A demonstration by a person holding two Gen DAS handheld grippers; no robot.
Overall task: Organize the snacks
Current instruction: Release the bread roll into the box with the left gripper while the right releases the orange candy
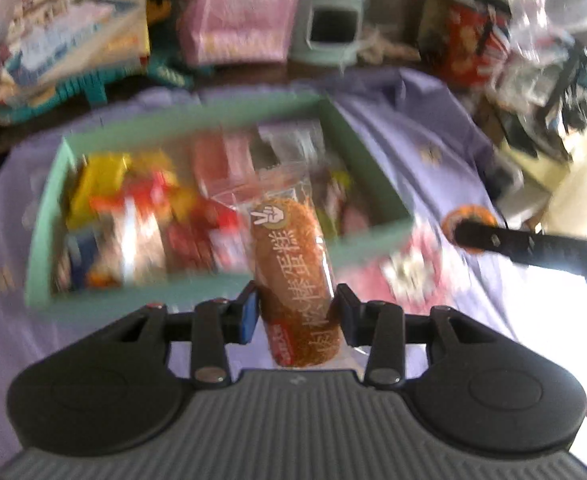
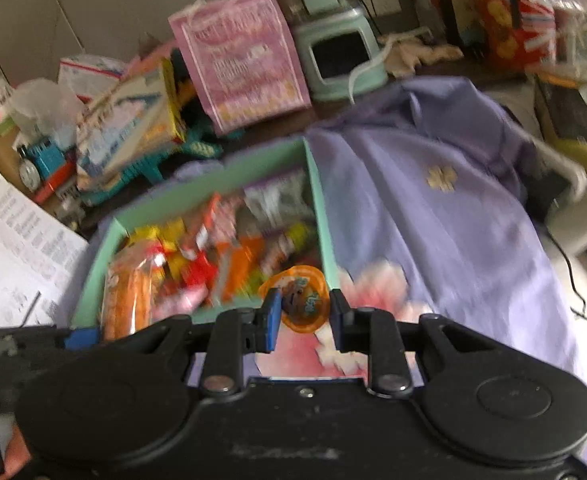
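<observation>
Snacks mid-transfer: left gripper (image 1: 297, 316) pinches a wrapped cake stick (image 1: 293, 280), right gripper (image 2: 305, 322) a small orange jelly cup (image 2: 299, 300), both above the near rim of the green box (image 1: 173, 124); next, lower and release inside.

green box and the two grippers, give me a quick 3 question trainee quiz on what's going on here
1. True or false: the left gripper is shut on a wrapped brown cake bar.
2. What sits between the fingers of the right gripper? A) a small orange cup snack B) a yellow packet C) nothing
3. What cloth lies under the green box?

Key
1. True: the pads press on the bar's sides.
2. A: the orange cup snack is clamped there.
3. A lilac cloth, which covers the table around the box.
</observation>
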